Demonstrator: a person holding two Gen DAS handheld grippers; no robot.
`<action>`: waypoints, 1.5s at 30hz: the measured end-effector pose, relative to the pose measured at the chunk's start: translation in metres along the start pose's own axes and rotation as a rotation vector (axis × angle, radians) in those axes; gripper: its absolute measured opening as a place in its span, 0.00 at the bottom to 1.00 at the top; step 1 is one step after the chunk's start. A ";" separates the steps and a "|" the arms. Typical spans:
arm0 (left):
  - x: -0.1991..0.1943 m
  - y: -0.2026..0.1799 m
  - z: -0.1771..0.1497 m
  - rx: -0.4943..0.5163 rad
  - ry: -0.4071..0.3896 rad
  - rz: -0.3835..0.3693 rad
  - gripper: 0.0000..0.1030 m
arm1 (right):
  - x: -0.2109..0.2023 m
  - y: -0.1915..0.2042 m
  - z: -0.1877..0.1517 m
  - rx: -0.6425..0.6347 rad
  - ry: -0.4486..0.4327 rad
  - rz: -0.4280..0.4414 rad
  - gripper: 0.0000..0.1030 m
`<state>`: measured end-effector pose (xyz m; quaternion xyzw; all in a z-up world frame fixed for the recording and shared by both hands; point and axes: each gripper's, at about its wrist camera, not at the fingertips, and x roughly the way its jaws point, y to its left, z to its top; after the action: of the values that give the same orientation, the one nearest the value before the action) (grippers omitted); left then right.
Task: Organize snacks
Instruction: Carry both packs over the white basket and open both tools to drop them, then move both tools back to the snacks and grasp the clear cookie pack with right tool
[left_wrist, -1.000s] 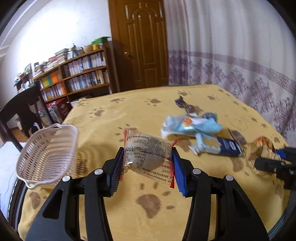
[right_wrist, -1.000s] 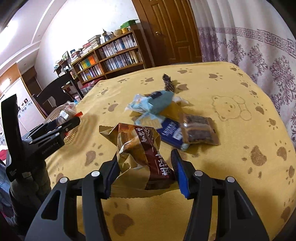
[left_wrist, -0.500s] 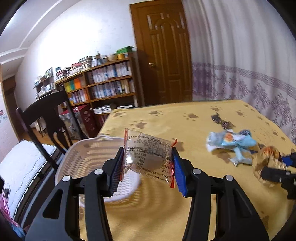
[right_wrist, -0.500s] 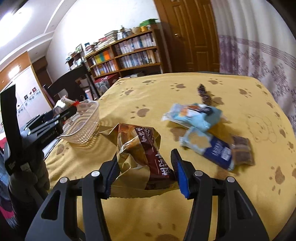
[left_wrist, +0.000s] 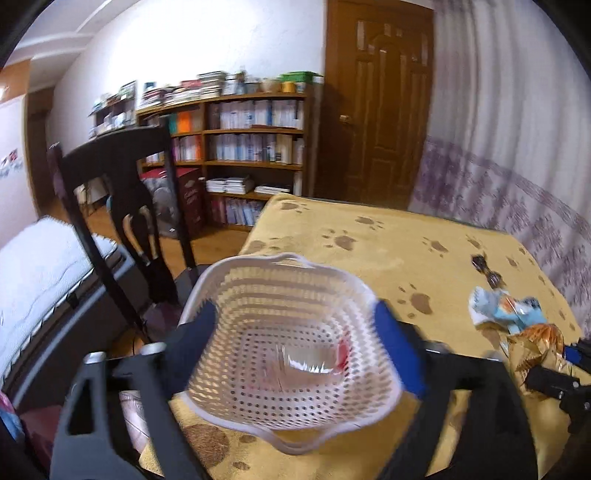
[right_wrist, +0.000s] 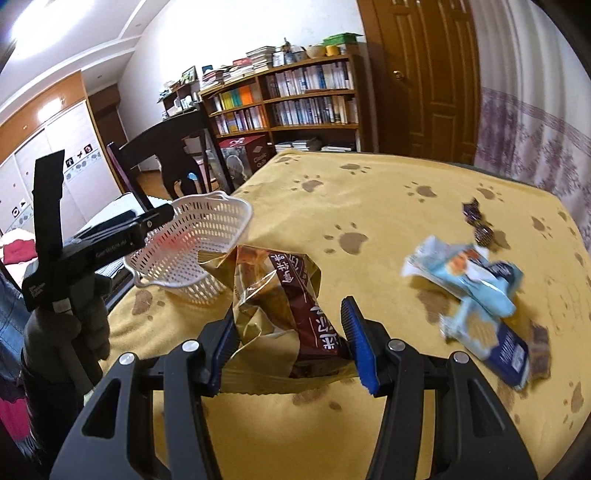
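My left gripper (left_wrist: 297, 341) hangs open, its blue pads spread on either side of the white perforated basket (left_wrist: 280, 258) below it. A clear snack packet with a red edge (left_wrist: 308, 363) lies blurred on the basket's floor, free of the pads. In the right wrist view, my right gripper (right_wrist: 288, 328) is shut on a gold and brown snack bag (right_wrist: 280, 291), held above the yellow paw-print tablecloth (right_wrist: 369, 192). The basket (right_wrist: 184, 266) stands just left of that bag, with the left gripper (right_wrist: 162, 216) over its near-left rim, held by a gloved hand (right_wrist: 66, 332).
Light blue packets (right_wrist: 465, 273), a dark blue packet (right_wrist: 506, 350), a brown packet (right_wrist: 539, 347) and dark wrapped candies (right_wrist: 476, 221) lie at the table's right. The basket stands at the table's left edge. A dark chair (left_wrist: 122, 206) and a bookshelf (left_wrist: 255, 140) stand beyond it.
My left gripper swung left over the basket and opened; the clear packet dropped from its pads into the basket. The right gripper carried the gold bag leftward towards the basket.
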<state>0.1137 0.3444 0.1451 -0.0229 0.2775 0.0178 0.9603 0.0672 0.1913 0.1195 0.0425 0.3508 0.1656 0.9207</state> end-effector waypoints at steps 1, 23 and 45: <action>0.002 0.002 0.000 -0.010 0.001 0.001 0.89 | 0.004 0.005 0.004 -0.004 0.001 0.005 0.52; -0.044 0.055 0.020 -0.192 -0.129 0.049 0.94 | 0.113 0.094 0.077 -0.034 0.044 0.099 0.64; -0.047 0.057 0.019 -0.205 -0.118 0.046 0.95 | 0.109 0.075 0.053 0.037 0.082 0.108 0.64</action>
<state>0.0818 0.4009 0.1843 -0.1135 0.2176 0.0693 0.9669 0.1573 0.3002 0.1049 0.0717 0.3883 0.2100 0.8944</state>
